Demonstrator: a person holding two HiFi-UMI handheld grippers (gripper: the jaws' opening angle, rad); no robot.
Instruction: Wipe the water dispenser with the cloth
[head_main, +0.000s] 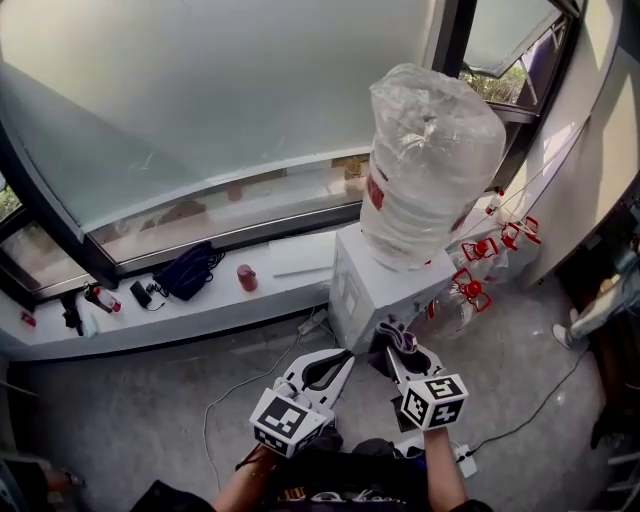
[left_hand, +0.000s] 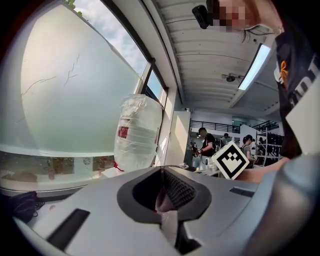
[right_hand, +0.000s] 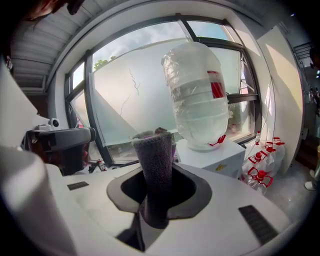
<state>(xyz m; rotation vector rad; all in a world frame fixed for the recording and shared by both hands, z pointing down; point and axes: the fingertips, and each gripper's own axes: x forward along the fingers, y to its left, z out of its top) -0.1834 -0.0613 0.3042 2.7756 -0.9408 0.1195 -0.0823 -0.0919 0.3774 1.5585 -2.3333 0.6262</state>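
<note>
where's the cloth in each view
Head view: cloth low, just right of centre, below the bottle.
Left gripper view: not in it.
Right gripper view: cloth at centre, upright, clamped in the right tool.
Shared landmark: the bottle, centre-left in the left gripper view, upper right of centre in the right gripper view.

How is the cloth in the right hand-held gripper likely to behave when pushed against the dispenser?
The cloth looks thick and fuzzy, so it probably squashes and bends rather than staying stiff. It stands up on its own from the right hand-held gripper, which suggests it is light. Its nap likely grips, not slides.
</note>
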